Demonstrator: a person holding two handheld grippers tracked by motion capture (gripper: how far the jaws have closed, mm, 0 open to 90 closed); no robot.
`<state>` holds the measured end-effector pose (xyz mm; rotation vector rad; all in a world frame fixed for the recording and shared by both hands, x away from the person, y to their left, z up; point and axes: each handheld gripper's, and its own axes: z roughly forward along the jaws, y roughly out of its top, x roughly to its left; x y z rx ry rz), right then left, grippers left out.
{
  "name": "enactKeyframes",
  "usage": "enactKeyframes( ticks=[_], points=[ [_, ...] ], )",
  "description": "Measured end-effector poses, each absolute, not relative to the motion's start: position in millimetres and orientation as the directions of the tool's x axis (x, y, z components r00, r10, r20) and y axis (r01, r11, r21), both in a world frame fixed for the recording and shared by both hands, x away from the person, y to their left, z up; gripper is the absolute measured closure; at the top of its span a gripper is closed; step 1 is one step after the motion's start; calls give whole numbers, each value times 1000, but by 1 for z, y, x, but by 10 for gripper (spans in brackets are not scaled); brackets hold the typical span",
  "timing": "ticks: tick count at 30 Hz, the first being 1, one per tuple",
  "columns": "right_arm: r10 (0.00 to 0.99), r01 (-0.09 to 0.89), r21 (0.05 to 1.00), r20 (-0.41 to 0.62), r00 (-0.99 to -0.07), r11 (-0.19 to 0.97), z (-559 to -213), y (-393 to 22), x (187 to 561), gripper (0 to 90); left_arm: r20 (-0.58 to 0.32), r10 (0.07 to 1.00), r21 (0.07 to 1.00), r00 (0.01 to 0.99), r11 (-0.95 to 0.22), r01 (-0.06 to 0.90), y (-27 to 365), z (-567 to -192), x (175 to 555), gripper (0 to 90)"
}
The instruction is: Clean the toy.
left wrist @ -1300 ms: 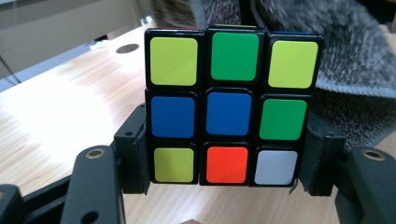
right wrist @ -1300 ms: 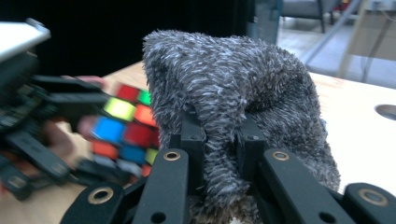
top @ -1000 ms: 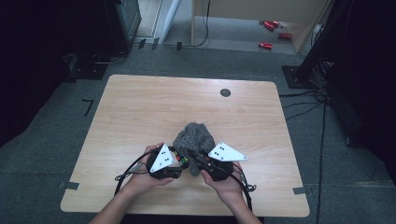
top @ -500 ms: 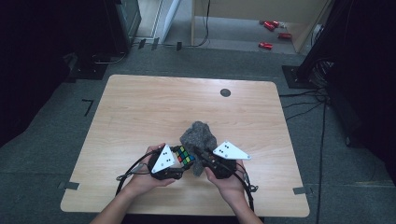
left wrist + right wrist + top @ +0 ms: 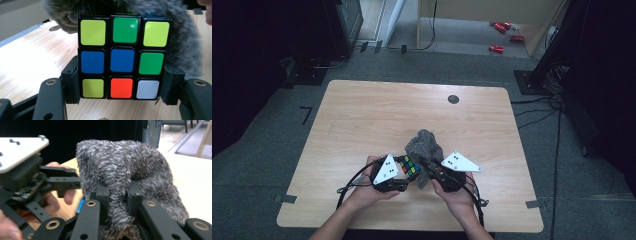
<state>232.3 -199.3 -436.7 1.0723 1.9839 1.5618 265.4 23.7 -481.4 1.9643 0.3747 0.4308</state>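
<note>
My left gripper (image 5: 120,100) clamps the one puzzle cube (image 5: 121,57) by its sides near the table's (image 5: 362,110) front edge. My right gripper (image 5: 117,195), just beside, pinches a fold of the one grey furry cloth (image 5: 130,165), which bunches behind the cube.

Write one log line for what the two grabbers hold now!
left gripper: shut on puzzle cube | right gripper: shut on grey furry cloth

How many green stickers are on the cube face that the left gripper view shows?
2: on the cube, one top middle, one middle right. Other faces are hidden.
</note>
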Motion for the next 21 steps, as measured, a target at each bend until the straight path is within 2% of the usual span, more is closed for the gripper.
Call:
enactKeyframes(
  ticks=[10,16,21],
  points=[
    [793,364,929,174,-584,65,-449,-217,246,778,112,440,912,891,-402,84,29,-480,268,354],
    [741,352,934,195,-642,59,-439,-204,236,774,116,428,902,896,-423,85,24,-481,266,354],
    [763,361,931,192,-618,58,-442,-208,240,775,114,435,906,893,-415,86,27,-479,267,354]
  ],
)
